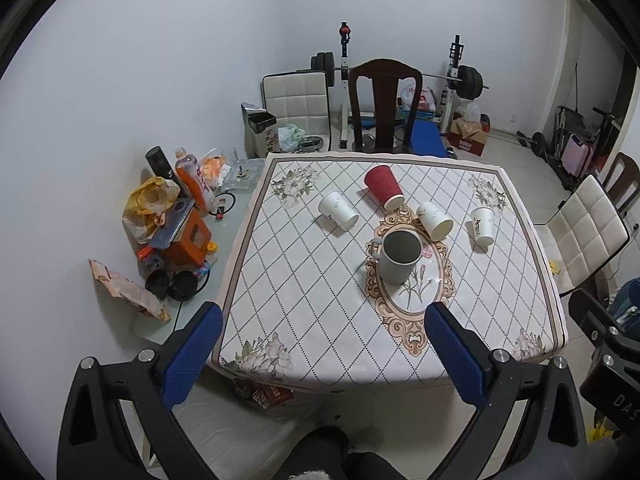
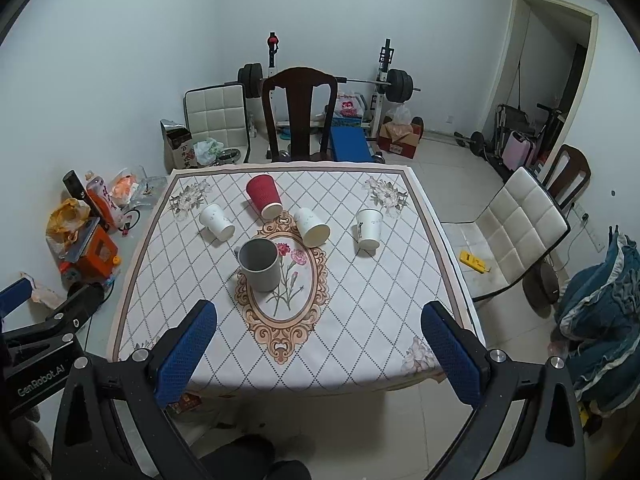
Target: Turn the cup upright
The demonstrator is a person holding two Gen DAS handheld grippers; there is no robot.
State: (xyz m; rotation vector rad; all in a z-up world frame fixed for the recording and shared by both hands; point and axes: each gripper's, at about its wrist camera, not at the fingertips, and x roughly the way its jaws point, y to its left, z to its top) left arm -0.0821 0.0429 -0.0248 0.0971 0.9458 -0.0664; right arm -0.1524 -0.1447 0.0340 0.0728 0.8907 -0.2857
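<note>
A grey mug (image 1: 397, 256) (image 2: 260, 264) stands upright near the middle of the table. A red paper cup (image 1: 383, 187) (image 2: 264, 195) lies on its side behind it. Three white paper cups lie on their sides: one at the left (image 1: 338, 210) (image 2: 217, 221), one in the middle (image 1: 434, 221) (image 2: 312, 226), one at the right (image 1: 483, 225) (image 2: 369, 228). My left gripper (image 1: 324, 348) is open and empty, held before the table's near edge. My right gripper (image 2: 320, 344) is open and empty over the near edge.
The table (image 1: 304, 320) has a diamond-patterned cloth. A side surface at the left holds bottles, bags and an orange box (image 1: 192, 240). A dark wooden chair (image 1: 384, 104) stands behind the table, a white padded chair (image 2: 516, 232) at the right. Gym weights stand at the back wall.
</note>
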